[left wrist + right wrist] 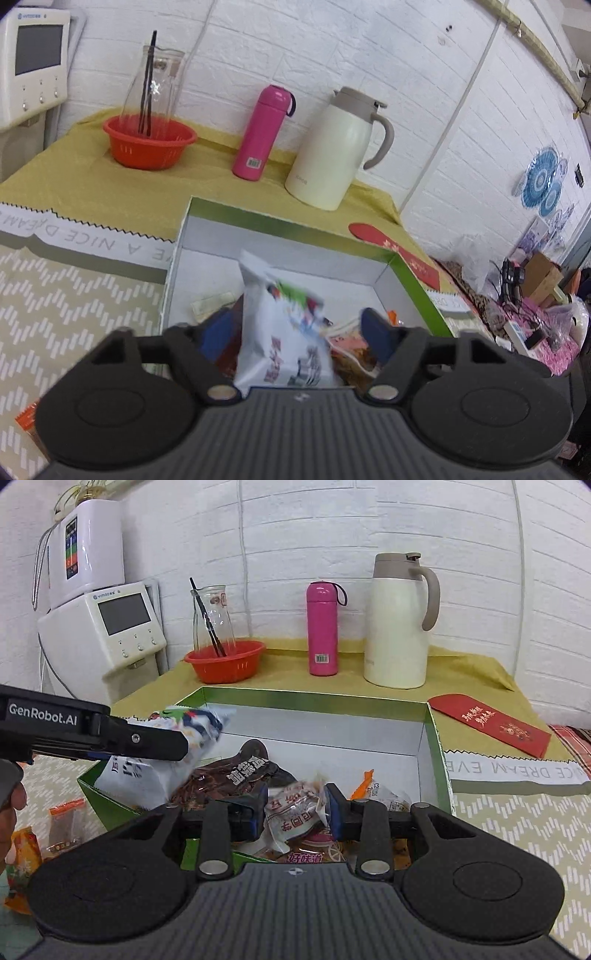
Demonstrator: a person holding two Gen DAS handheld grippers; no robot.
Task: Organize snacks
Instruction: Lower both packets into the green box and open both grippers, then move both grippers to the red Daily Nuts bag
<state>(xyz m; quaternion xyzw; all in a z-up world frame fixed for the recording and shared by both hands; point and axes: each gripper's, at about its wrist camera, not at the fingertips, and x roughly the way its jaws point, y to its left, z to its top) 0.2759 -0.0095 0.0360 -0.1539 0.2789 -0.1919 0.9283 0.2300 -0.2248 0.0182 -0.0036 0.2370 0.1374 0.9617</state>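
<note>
The left claw is wide around the big white bag over the box. The right claw pinches a small pack. The bag could tip outside.

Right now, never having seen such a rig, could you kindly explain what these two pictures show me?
No robot: a person holds a two-finger tool in each hand, and each picture comes from a camera on one tool, looking along its fingers. The left tool stands open around a white snack bag, pads clear of it. The right tool pinches a small packet. Both hover over a green-rimmed box of snacks. Behind stand a red basket, a pink flask and a cream jug.
</note>
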